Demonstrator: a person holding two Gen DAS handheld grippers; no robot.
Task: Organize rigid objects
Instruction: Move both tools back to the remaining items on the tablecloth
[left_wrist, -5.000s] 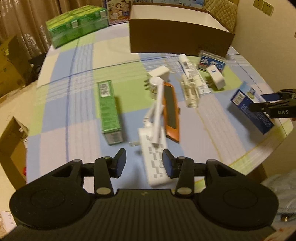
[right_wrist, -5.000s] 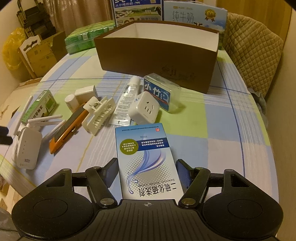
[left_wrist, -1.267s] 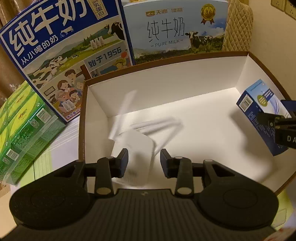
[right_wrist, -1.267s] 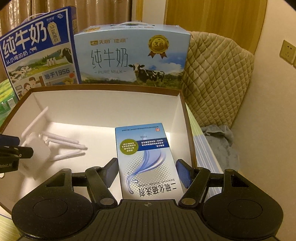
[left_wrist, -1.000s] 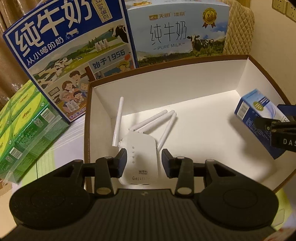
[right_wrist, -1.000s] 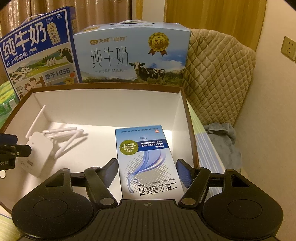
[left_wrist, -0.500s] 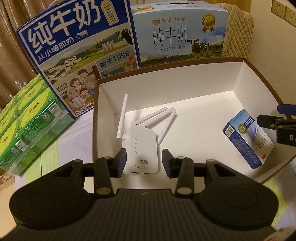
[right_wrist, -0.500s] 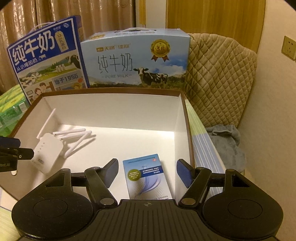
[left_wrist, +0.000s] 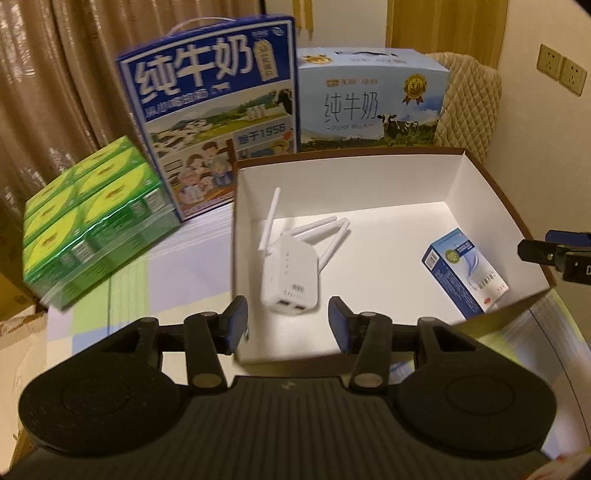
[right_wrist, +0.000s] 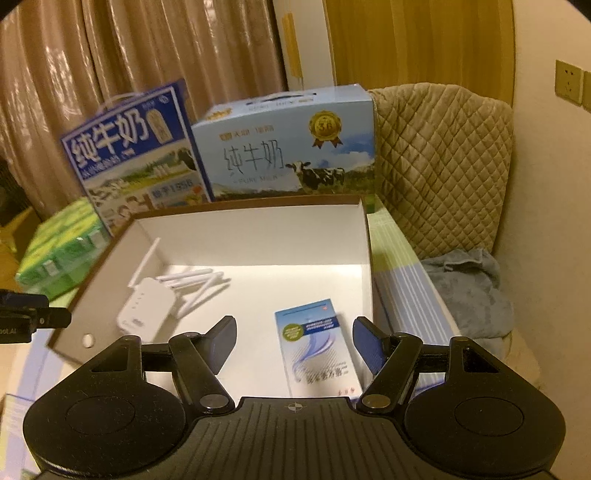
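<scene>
Curtains and two tall milk cartons back a table spread with a checked cloth, where a brown box with a white inside takes the sorted items. Both things carried over now lie on its floor. The white router rests toward the box's left wall, its port end nearest the left gripper and its antennas fanned toward the far wall, so its long axis runs roughly along that gripper's pointing line. The left jaws have just been opening and nothing is between them; the router sits below and beyond the pads, untouched. The blue carton lies flat near the right wall, long axis running away from the right gripper, whose jaws stand well apart with the carton below the gap, not pinched.

Outward from the box, a green shrink-wrapped pack stands to the left, and a quilted chair back to the right. Judging from this, both hands are empty, so the next move turns on objects lying outside these views, behind the grippers; which hand is nearer cannot be told.
</scene>
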